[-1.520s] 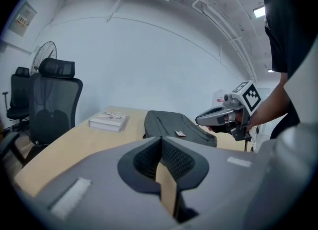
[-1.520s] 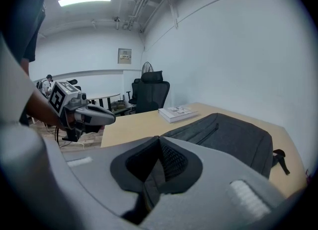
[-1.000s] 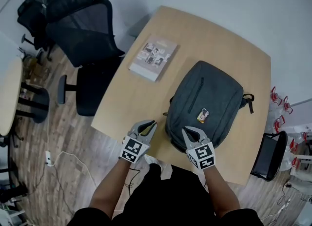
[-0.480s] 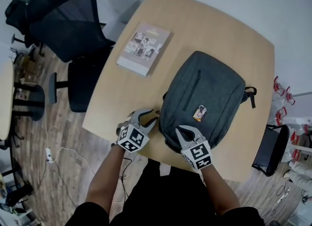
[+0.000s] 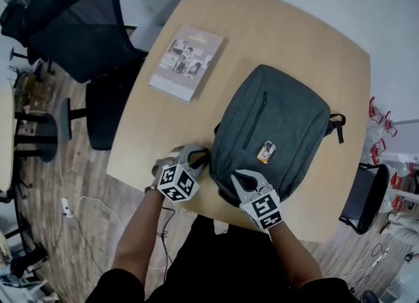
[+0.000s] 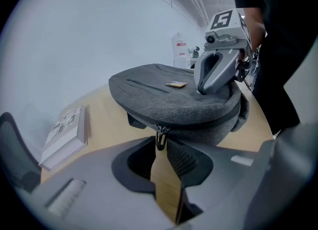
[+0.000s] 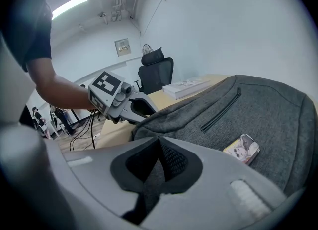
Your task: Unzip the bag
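A dark grey backpack (image 5: 275, 131) lies flat on the wooden table (image 5: 294, 33), with a small picture tag (image 5: 265, 152) on its top. Its metal zipper pull (image 6: 160, 137) hangs at the near left edge. My left gripper (image 5: 200, 159) is low at that edge. Its jaws have just been closing and stand open, with the pull at their tips (image 6: 160, 147) and a gap still showing. My right gripper (image 5: 241, 180) is shut, its tips resting on the fabric at the backpack's near edge (image 7: 159, 139). I cannot tell whether it pinches fabric.
A book (image 5: 186, 61) lies on the table to the far left of the backpack. Black office chairs (image 5: 85, 40) stand off the table's left side. Cables run over the wooden floor (image 5: 72, 210) below the table's near left edge.
My left gripper has come down and moved right, from apart from the backpack to its near left edge, and it has rolled. The right gripper has stayed on the backpack.
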A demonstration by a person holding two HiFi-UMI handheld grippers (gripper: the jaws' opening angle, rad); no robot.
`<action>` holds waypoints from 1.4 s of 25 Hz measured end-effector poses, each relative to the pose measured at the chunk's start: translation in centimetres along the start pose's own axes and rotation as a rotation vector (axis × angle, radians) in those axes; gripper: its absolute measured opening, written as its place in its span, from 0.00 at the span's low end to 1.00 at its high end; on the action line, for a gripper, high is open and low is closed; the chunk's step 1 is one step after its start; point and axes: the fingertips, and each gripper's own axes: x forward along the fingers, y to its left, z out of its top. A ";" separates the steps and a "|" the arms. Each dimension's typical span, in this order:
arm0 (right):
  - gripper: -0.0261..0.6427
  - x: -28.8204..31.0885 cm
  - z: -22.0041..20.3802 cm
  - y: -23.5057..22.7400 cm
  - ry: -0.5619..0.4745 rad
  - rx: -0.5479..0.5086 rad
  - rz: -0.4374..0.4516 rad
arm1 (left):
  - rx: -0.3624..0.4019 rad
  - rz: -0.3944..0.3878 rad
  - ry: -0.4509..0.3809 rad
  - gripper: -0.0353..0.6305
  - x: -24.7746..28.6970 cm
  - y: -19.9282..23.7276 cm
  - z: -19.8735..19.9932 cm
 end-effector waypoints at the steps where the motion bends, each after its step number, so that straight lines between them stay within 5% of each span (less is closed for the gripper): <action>1: 0.04 0.0 -0.1 0.0 0.002 0.002 -0.001 | -0.003 0.004 -0.003 0.18 0.0 0.0 0.0; 22: 0.04 0.3 -0.6 0.0 0.026 -0.007 -0.012 | -0.152 0.044 -0.078 0.15 -1.1 -0.7 0.1; 35: 0.04 0.5 -0.7 0.0 0.023 -0.015 -0.011 | -0.353 -0.018 -0.176 0.14 -1.4 -1.2 0.3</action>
